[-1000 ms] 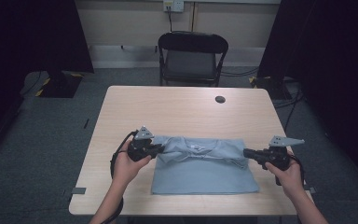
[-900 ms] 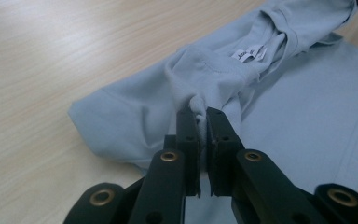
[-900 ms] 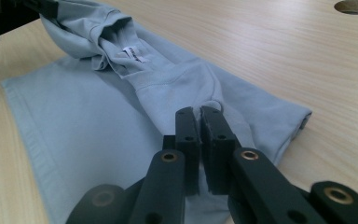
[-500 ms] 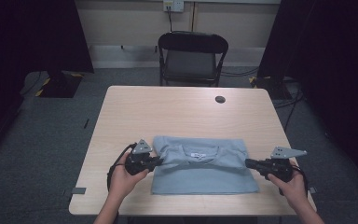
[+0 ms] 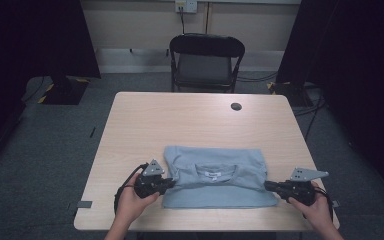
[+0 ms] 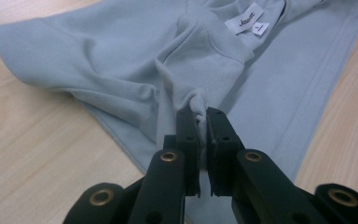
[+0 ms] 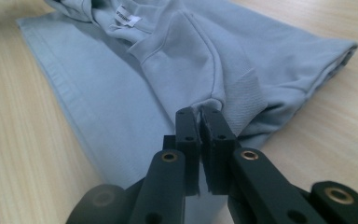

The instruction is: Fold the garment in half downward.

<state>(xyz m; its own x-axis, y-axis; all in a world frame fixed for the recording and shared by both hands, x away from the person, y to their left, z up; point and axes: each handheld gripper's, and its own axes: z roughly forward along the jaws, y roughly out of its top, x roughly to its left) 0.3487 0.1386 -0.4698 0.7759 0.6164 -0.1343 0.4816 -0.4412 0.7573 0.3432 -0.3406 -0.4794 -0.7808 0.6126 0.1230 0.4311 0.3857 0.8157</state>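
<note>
1. Pale blue cloth, a T-shirt [image 5: 215, 177], lay on the near half of the wooden table [image 5: 190, 120], folded across its width so that the collar and its white label [image 6: 244, 21] faced up.

2. At the shirt's left edge the left gripper [image 5: 167, 184] was clenched on a pinch of cloth; in the left gripper view a small twist of fabric stood up between its jaws, close by the ribbed collar.

3. At the opposite edge the right gripper [image 5: 270, 186] was likewise clamped on the shirt, its jaws closed over a seam where the ribbing met the body of the garment, as the right gripper view showed.

4. Compared with a second before, both hands had come nearer to the person and lower. The top part of the shirt, which had been held up as a bunched ridge between the two grippers, had been carried over toward the near edge and now rested flat on the layer beneath.

5. That change suggested the fold was as good as made: the upper layer covered most of the lower one, with a strip of the lower layer left showing along the near side.

6. Judging from this, what remained was to let go of both pinches and perhaps smooth the rumpled patches near the collar.

7. Farther off, a small dark disc [image 5: 236, 106] lay on the table and a black folding chair [image 5: 206, 60] stood beyond it.
</note>
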